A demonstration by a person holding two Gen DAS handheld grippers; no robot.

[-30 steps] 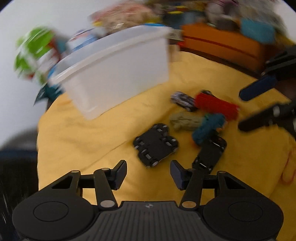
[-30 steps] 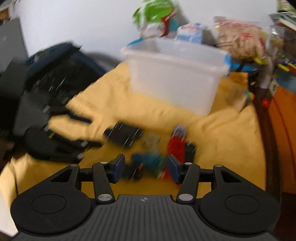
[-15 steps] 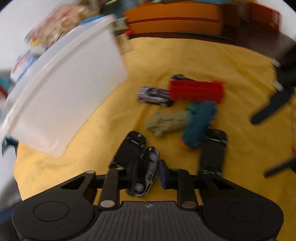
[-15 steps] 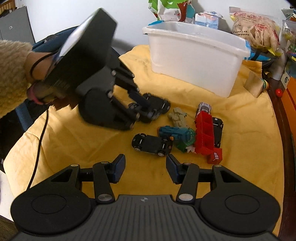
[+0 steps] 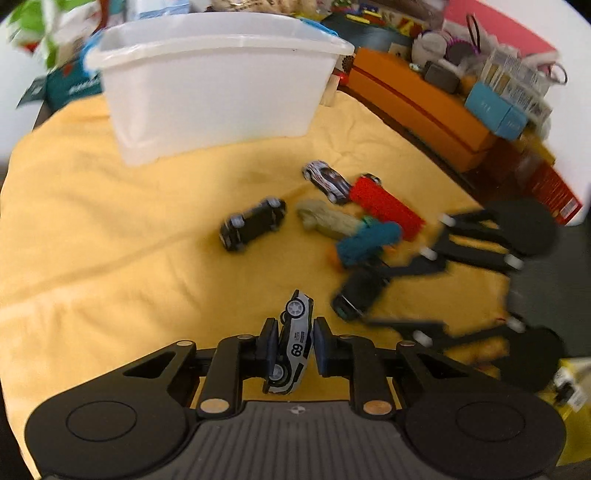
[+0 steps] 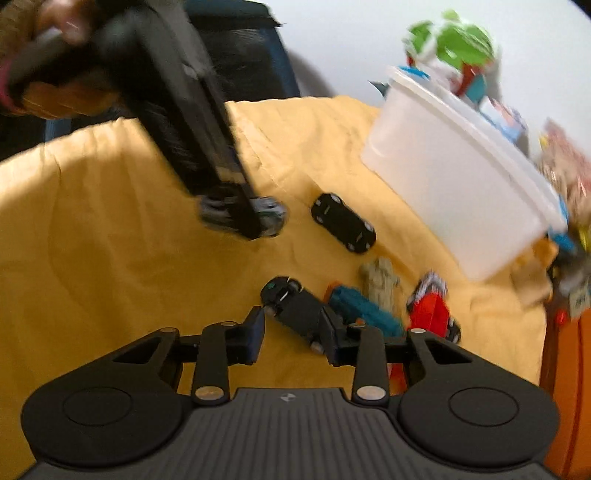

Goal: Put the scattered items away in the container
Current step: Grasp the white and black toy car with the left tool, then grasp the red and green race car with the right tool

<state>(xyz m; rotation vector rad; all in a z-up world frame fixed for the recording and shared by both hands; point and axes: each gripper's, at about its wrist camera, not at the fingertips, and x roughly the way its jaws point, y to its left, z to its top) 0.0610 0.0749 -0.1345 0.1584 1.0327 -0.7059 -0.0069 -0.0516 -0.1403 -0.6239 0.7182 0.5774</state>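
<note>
A second before, our left gripper (image 5: 292, 341) stood wide open over two upturned black cars; by this moment it had clamped onto the white race car numbered 69 (image 5: 294, 345), which sat on edge between the pads, nose pointing away from us and, as far as we could judge, clear of the yellow cloth (image 5: 92, 240). Its former neighbour, an upturned black car (image 5: 253, 224), lay ahead of the fingertips, well short of the white plastic tub (image 5: 218, 81) that stood farther on. We judged the first pick done and the carry to the tub next.

Our right gripper (image 6: 293, 326) had dropped lower over the toy cluster, and its jaws had just been closing around a black toy car (image 6: 295, 308). That car lay slantwise between the fingers, touching the right-hand one, but the left pad stood off it, so we counted no grip yet.

The left wrist view alone gave the 69 and showed the right tool blurred off to our right. The right wrist view alone showed the person's hand (image 6: 55, 22) on the left tool, the white car as a grey smear at its tips, and, just beyond our fingers, a teal toy (image 6: 360, 304), a beige figure (image 6: 380, 282) and a red brick piece (image 6: 430, 312).
</note>
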